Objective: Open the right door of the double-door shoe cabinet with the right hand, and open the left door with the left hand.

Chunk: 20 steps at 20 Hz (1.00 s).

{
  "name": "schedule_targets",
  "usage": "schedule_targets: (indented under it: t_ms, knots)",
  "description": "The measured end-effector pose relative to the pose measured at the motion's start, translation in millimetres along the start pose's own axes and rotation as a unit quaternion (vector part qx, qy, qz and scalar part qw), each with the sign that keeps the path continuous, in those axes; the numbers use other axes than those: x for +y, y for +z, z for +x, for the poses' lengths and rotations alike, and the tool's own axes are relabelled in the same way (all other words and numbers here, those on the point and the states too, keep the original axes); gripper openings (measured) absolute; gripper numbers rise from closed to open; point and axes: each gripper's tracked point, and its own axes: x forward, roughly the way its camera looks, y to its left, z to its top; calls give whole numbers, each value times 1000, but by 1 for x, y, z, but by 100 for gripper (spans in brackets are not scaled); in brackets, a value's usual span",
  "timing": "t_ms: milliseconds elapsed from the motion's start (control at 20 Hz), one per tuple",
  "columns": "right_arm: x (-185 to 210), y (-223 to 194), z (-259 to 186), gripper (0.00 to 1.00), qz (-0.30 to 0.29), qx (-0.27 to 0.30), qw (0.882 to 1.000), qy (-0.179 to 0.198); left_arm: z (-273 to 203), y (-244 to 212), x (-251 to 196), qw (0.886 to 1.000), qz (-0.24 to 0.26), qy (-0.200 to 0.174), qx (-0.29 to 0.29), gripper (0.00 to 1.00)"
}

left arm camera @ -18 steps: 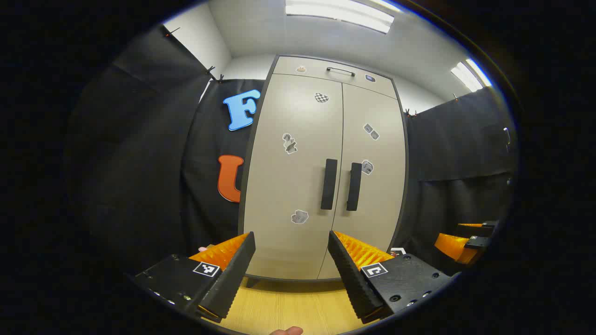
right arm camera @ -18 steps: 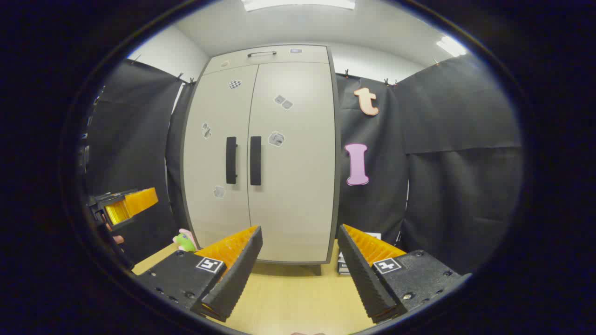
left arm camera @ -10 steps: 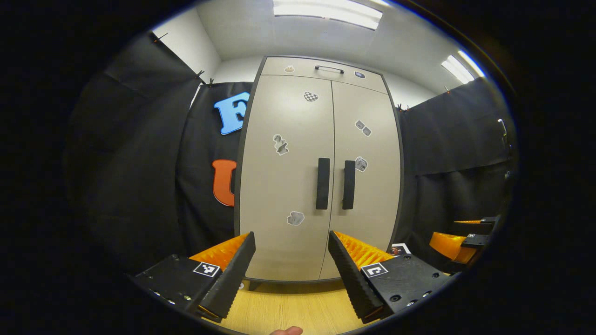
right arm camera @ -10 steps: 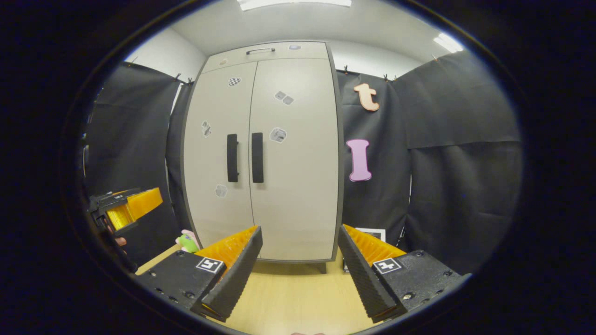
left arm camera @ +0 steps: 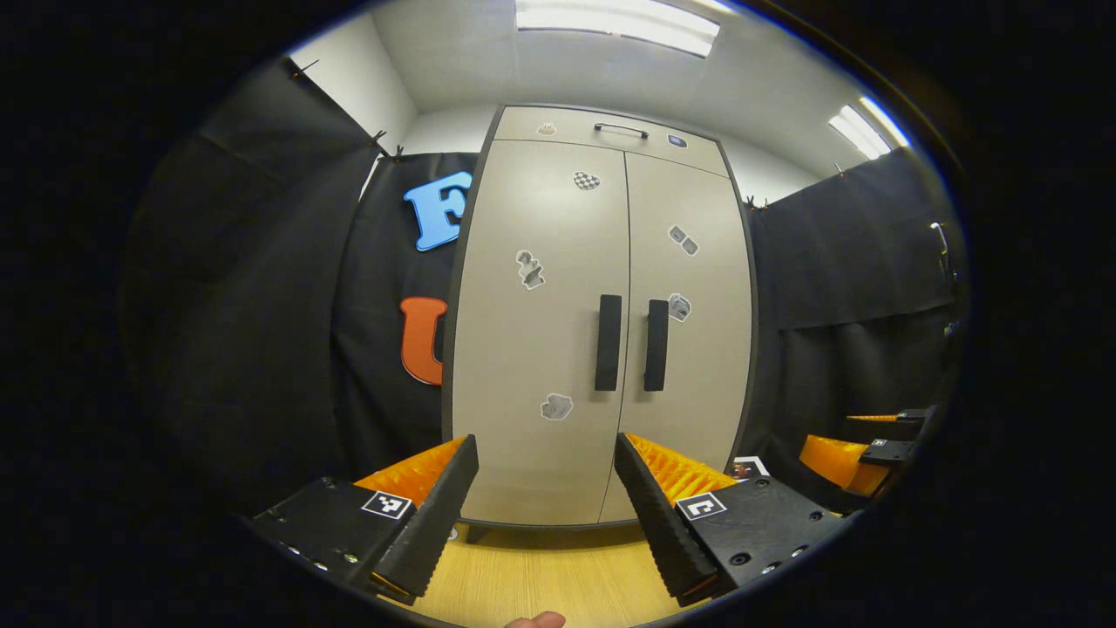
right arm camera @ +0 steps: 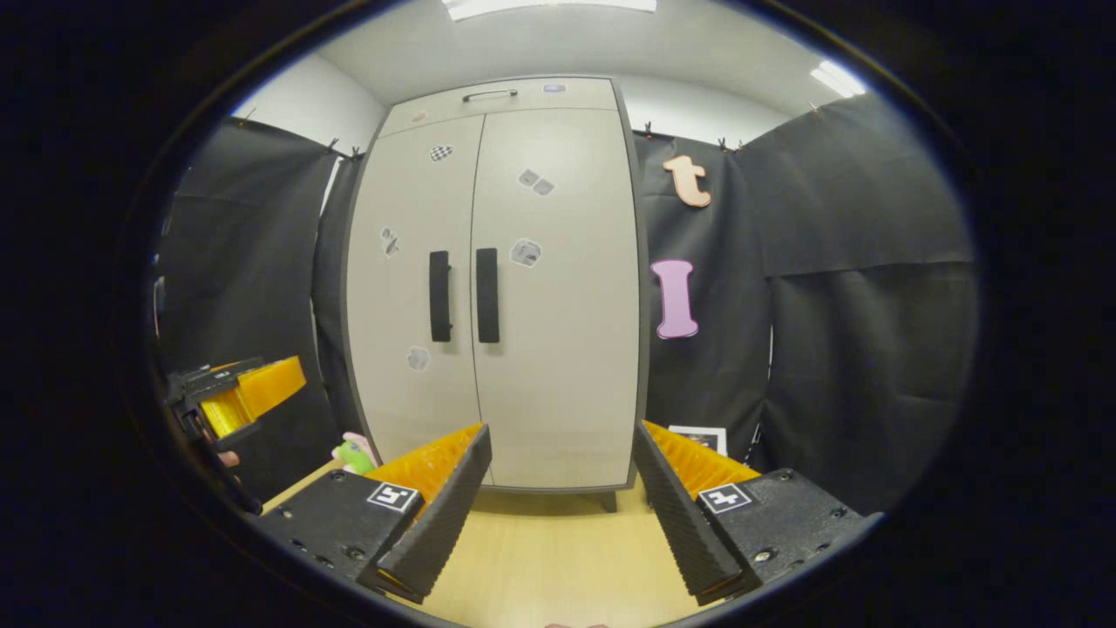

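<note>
Shoe cabinet (left arm camera: 602, 323): both doors closed (handles untouched) — no step is done. Left gripper (left arm camera: 547, 488) and right gripper (right arm camera: 562, 484) — fingers spread, holding nothing, well apart from it.

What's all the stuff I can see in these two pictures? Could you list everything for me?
Shoe cabinet: one, beige with a dark frame, standing against the black cloth wall, both doors shut.
Door handles: two, black, upright, side by side at the middle seam.
Top handle: one, dark, on the panel above the doors.
Stickers: several, grey and white, scattered over the doors.
Floor: light wood, in front of the cabinet.
Small toy: one, green and pink, on the floor left of the cabinet.
Ceiling lights: long white strips overhead.
Left gripper: one, open, holding nothing.
Right gripper: one, open, holding nothing.
</note>
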Motion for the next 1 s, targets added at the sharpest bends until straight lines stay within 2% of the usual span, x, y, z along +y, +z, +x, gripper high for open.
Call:
schedule_targets:
  t_ms: [200, 350, 600, 850, 1000]
  knots:
    - [14, 40, 29, 100, 8, -26, 999, 19, -6, -3, 9, 1000, -1, 15, 5, 95]
    - [31, 71, 63, 100, 16, -31, 998, 47, -16, -14, 7, 1000, -20, 7, 21, 95]
    - [55, 117, 133, 100, 2, -51, 997, 64, -39, -40, 13, 998, -26, 10, 54, 95]
    - [77, 123, 195, 100, -38, -42, 997, 49, -52, -51, 25, 997, -35, 25, 68, 95]
    - [87, 111, 224, 99, -37, -17, 998, 43, -58, -48, 37, 996, -46, 39, 63, 95]
